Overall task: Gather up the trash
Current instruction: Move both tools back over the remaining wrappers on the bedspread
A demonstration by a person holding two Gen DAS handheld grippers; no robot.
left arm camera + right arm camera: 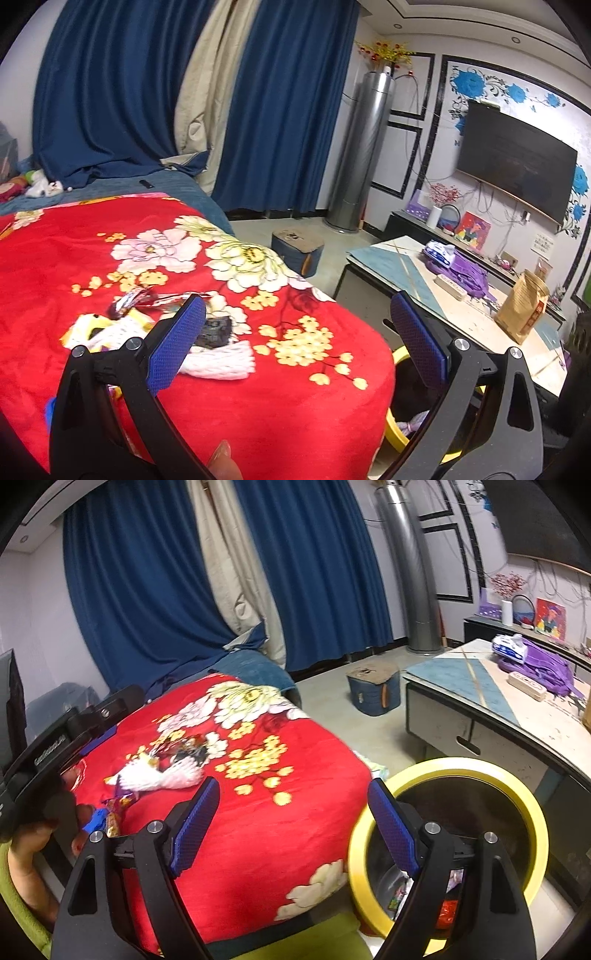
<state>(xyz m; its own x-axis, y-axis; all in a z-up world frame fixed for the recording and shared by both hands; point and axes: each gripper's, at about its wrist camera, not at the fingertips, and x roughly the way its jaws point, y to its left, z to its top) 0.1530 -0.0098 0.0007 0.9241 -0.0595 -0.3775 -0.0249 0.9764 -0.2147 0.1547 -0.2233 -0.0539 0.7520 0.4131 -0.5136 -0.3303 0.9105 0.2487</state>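
Note:
Litter lies on a red flowered blanket: a white foam net, a dark wrapper, a shiny red wrapper and a yellow-white wrapper. My left gripper hangs open just short of the heap, nothing between its blue pads. In the right wrist view the same pile lies further off on the blanket. My right gripper is open and empty, between the blanket's edge and a yellow-rimmed bin that holds wrappers.
More small wrappers sit near the left hand's gripper body. A low table with a purple bag stands right of the bin. A blue stool is on the floor beyond. Blue curtains hang behind.

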